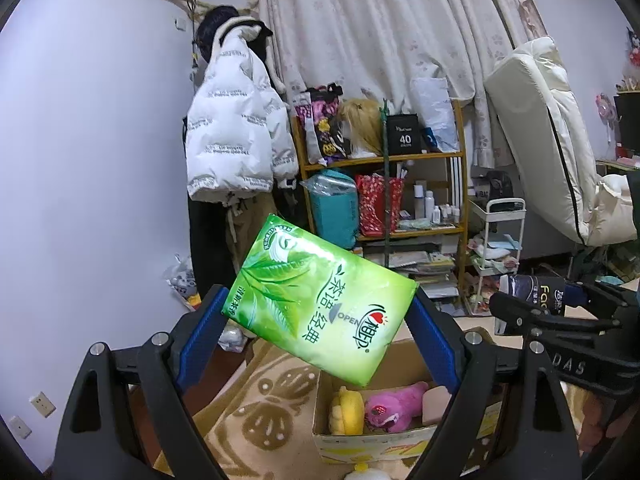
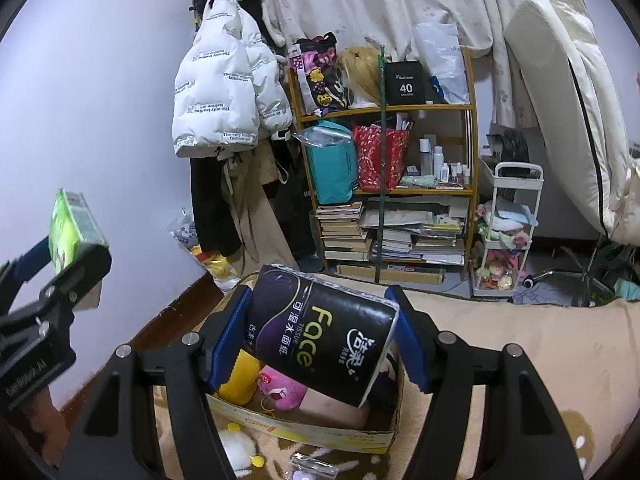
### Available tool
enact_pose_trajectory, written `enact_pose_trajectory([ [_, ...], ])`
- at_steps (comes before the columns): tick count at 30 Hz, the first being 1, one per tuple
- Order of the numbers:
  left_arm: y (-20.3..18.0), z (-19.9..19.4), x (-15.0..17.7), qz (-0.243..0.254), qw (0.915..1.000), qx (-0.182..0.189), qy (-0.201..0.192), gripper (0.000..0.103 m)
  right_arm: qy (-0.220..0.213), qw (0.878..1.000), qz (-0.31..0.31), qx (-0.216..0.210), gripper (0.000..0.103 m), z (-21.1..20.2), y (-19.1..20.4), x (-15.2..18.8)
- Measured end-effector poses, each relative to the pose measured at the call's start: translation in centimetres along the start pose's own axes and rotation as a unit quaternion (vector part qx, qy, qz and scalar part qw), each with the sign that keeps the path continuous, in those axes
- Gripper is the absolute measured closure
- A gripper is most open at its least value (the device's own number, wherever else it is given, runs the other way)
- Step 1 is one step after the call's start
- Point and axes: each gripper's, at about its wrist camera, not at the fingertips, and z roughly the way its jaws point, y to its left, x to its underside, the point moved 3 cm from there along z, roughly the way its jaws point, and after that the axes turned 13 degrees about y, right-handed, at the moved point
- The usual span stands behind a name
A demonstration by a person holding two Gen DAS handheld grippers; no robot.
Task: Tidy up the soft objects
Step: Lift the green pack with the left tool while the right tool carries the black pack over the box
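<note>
Two packs: both held in the air above the cardboard box (image 1: 320, 438) on the rug
Left tongs (image 1: 318, 338): pinching the green tissue pack (image 1: 320, 304) by its ends
Right tongs (image 2: 322, 338): pinching the black tissue pack (image 2: 324, 332) across its sides
Handling: likely light, squashy, slick film; grip broad faces, gently
Box: plush toys (image 2: 280, 390) inside

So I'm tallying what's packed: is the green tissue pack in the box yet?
Out. The green tissue pack is clamped in the left hand-held gripper, in the air above the cardboard box.
</note>
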Motion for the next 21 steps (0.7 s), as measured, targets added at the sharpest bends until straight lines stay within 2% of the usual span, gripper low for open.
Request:
enact_pose_trajectory([
  [7, -0.9, 0.9, 0.9, 0.028, 0.9995, -0.015, -0.002, 0.017, 0.008, 1.000, 0.021, -0.003, 0.032, 1.6, -1.2, 1.2],
  [21, -0.8, 6.4, 3.3, 0.017, 0.9969, 0.024, 0.072, 0.017, 0.051, 0.998, 0.030, -0.023, 0.031, 5.8, -1.8, 2.6],
])
